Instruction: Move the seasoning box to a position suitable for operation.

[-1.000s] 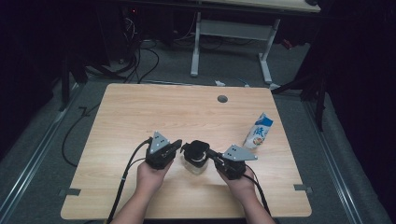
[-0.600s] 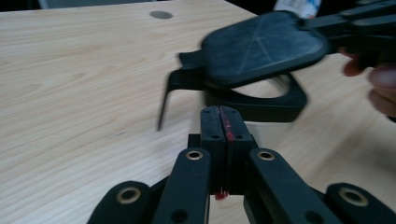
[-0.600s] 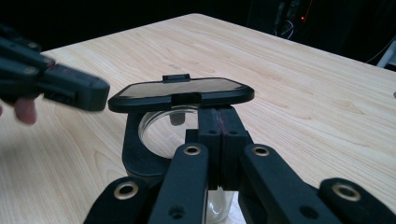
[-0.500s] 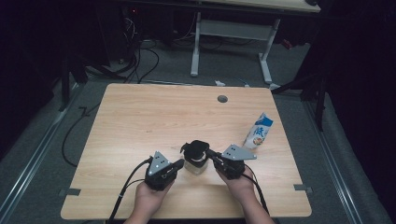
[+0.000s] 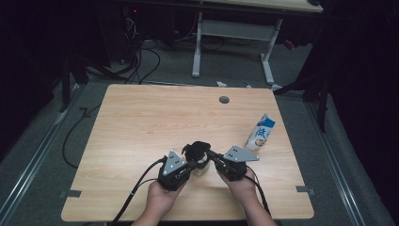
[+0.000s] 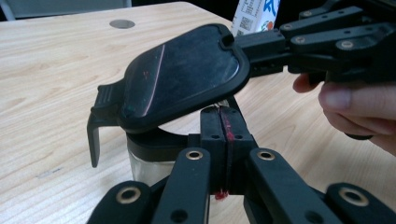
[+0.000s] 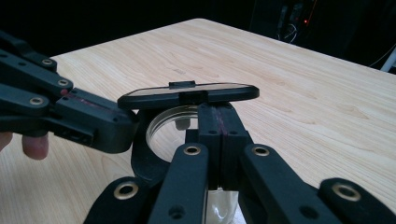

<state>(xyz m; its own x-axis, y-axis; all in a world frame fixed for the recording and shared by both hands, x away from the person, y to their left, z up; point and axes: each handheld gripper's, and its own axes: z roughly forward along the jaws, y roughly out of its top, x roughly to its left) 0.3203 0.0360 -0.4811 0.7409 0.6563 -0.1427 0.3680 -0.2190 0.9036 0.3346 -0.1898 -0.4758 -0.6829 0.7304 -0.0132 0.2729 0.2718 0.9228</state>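
A small glass jar (image 5: 199,165) (image 6: 144,163) with a black collar stands near the table's front edge. Its flat black lid (image 5: 197,149) (image 6: 184,72) (image 7: 187,95) is raised and tilted above the mouth. My left gripper (image 5: 190,163) (image 6: 224,135) comes in from the lower left and is shut on the jar's black collar. My right gripper (image 5: 210,154) (image 7: 217,122) comes from the right and is shut on the lid's edge. A black clasp (image 6: 95,135) hangs from the lid's far side. The jar's open mouth (image 7: 173,128) looks empty.
A blue and white carton (image 5: 261,133) (image 6: 257,14) stands to the right, just beyond my right hand. A round cable hole (image 5: 224,100) (image 6: 122,24) sits near the table's (image 5: 141,122) far edge. Cables trail from both grippers off the front edge.
My left hand drew back toward the front edge, then came in on the jar from the lower left. The jar and my right gripper stayed almost where they were.
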